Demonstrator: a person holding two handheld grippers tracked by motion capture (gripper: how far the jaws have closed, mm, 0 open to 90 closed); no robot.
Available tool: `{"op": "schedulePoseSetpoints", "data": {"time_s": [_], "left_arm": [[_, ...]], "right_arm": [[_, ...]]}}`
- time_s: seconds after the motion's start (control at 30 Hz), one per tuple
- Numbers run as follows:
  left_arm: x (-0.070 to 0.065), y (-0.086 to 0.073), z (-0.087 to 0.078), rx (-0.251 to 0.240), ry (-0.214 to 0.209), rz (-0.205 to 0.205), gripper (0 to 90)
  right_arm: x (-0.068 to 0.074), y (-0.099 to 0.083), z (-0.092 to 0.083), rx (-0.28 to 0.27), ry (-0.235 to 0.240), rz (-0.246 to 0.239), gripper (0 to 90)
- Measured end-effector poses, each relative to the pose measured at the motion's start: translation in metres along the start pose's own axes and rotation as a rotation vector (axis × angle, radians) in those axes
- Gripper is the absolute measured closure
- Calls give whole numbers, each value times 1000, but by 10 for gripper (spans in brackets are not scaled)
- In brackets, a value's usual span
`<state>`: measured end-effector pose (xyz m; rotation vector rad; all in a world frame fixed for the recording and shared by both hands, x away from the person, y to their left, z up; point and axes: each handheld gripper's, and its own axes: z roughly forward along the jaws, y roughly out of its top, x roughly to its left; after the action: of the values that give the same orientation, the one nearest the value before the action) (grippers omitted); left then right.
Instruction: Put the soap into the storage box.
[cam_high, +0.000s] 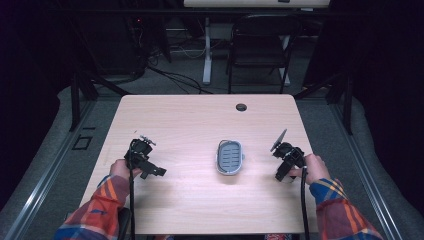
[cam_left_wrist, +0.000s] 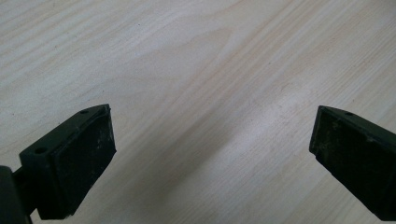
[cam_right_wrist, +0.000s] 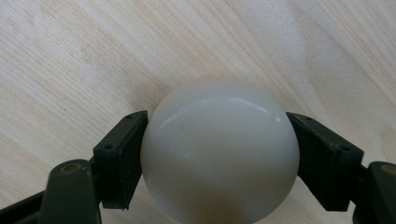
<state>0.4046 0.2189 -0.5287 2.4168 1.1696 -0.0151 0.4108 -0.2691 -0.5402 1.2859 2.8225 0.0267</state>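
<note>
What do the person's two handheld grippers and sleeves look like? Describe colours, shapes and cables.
Both the left gripper and the right gripper are black, each trailing a black cable toward the person. Their jaws are blocky, with flat, dusty dark pads. A thin grey three-cornered plate tops the right gripper. The person wears plaid sleeves in red, orange and blue.

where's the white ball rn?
In the right claw: the white ball sits between its jaws, over the table, right of the grey tray.
</note>
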Motion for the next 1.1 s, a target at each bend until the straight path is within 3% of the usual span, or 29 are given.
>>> {"op": "schedulePoseSetpoints", "data": {"time_s": [0.27,0.6,0.77,0.8,1.1], "left_arm": [[0,0,0,-1,4,1,0],[0,-1,-1,-2,9,7,0],[-1,-1,-1,-2,10,0,1],[-1,-1,-1,-1,10,0,0],[-1,-1,-1,2,13,6,1]], "right_arm": [[1,1,-2,15,-7,-19,243],[5,0,-7,-33,-11,-3,243],[3,1,-12,10,-16,-34,243],[5,-1,-10,-22,-4,-9,243],[8,4,-16,3,-13,-33,243]]}}
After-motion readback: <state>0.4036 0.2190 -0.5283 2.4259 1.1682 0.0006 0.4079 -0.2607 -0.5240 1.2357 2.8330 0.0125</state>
